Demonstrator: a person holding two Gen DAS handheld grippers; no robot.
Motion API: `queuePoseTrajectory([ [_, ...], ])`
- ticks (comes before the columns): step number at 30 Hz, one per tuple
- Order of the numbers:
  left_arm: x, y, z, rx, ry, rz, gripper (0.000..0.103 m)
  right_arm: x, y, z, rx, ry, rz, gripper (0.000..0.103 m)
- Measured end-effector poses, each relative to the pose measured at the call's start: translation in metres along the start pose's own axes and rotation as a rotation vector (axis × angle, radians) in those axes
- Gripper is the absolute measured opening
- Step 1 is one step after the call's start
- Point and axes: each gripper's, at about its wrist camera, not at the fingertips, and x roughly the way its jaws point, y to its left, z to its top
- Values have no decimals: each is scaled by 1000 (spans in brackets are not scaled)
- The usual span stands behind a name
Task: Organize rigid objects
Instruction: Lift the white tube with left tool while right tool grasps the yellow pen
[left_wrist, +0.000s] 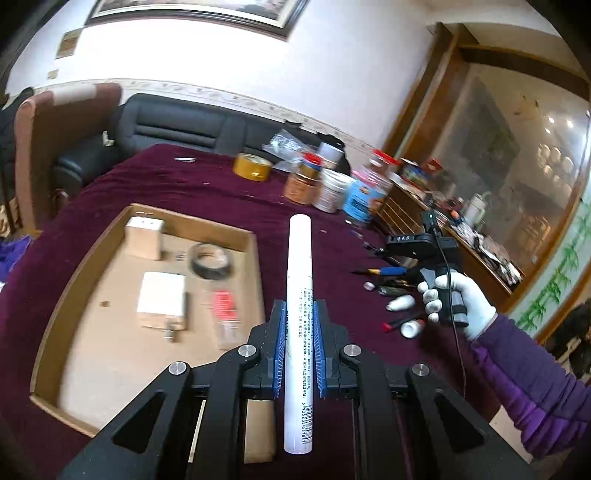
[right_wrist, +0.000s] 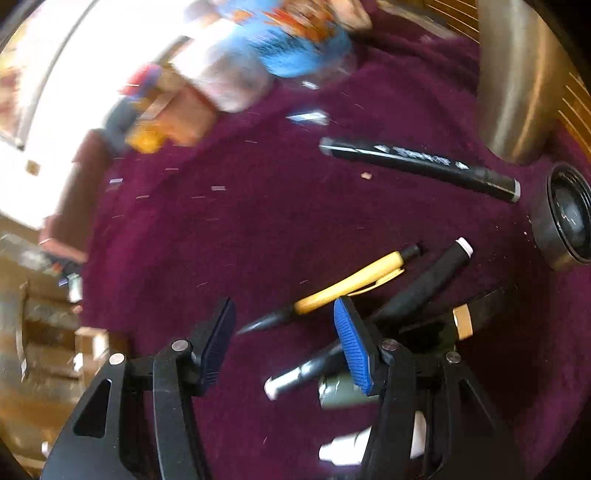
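— While the left gripper (left_wrist: 298, 354) is clamped on the white marker (left_wrist: 300, 295) — blue pads pressed to both sides of the barrel — which step would you say this is?

— The carry, I'd judge. The marker sticks out forward past the jaws, up in the air, with the cardboard tray (left_wrist: 74, 280) lying below and to its left on the maroon tablecloth (left_wrist: 236, 192). A roll of tape (left_wrist: 211, 261), small boxes and a red-capped item already lie inside, so that looks like the collecting place.

— And the right gripper (right_wrist: 282, 343)?

— Its jaws stand apart with nothing between them, tilted down over the loose pens near the cloth's right edge. A yellow pen (right_wrist: 354, 282) lies just past the fingertips, a black pen (right_wrist: 421, 280) beside it, and a black marker (right_wrist: 421, 164) farther off.

— So what does the next move call for?

— Probably swinging the white marker over the tray's near right wall, lowering it to a bare patch of cardboard, then releasing. The right side needs to line its pads across one pen's barrel before closing — they lie crowded, so catching two at once is a risk.
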Motion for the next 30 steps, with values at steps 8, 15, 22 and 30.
queuePoseTrajectory([
  [8,0,45,-4,-57,-8,20,11,11,27,12,20,-104,-260,53],
  [15,-1,54,-12,-75,-4,21,11,12,32,6,-58,-191,-395,7],
  [22,-19,48,-10,-59,-33,36,11,-16,12,-17,-37,-185,-132,6],
  [30,-41,53,-11,-80,-26,79,11,-50,49,-80,-194,-138,179,6],
])
